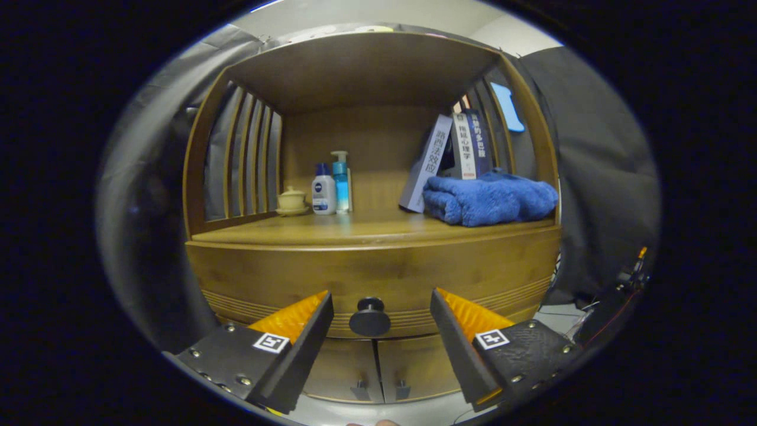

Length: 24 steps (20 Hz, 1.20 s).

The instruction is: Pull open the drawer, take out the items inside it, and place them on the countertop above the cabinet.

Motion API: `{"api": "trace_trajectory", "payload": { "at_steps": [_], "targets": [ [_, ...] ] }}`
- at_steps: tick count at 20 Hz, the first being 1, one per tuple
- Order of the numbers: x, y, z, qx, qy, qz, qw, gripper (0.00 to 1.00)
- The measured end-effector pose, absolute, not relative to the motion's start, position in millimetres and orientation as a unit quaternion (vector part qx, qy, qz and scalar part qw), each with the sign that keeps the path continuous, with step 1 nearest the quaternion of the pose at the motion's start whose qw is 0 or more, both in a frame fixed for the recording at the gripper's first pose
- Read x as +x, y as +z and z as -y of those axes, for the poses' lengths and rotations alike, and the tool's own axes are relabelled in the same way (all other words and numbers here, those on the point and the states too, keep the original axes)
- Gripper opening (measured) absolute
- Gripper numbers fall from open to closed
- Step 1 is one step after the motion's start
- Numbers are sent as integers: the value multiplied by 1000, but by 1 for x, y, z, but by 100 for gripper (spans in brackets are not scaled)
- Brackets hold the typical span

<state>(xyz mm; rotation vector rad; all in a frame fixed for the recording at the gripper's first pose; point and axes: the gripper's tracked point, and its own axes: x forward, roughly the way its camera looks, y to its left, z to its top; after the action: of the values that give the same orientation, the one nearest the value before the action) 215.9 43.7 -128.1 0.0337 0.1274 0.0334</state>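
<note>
A wooden cabinet stands in front of me, its closed drawer (372, 278) running across the width below the countertop (355, 231). A round dark knob (369, 317) sits at the drawer's lower middle. My gripper (381, 299) is open, its two fingers spread either side of the knob and a little short of it, touching nothing. What is inside the drawer is hidden.
On the countertop stand a small cream teacup (291, 200), a white bottle (323, 189) and a blue pump bottle (340, 181) at the left, leaning books (455, 154) and a folded blue towel (491, 198) at the right. Two small cabinet doors (378, 370) lie below the drawer.
</note>
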Motion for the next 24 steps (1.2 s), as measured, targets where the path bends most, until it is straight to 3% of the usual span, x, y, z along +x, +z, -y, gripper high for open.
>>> {"api": "trace_trajectory", "payload": {
  "at_steps": [1,6,10,13,15,24],
  "targets": [
    [220,-133,-44,14,15,-67,998,98],
    [230,-160,-50,17,16,-105,994,77],
    [234,-160,-53,17,27,-86,996,43],
    [235,-159,-53,-8,26,-74,997,43],
    [232,-160,-54,8,28,-75,997,34],
    [169,-160,-46,22,11,-79,997,35]
  ]
}}
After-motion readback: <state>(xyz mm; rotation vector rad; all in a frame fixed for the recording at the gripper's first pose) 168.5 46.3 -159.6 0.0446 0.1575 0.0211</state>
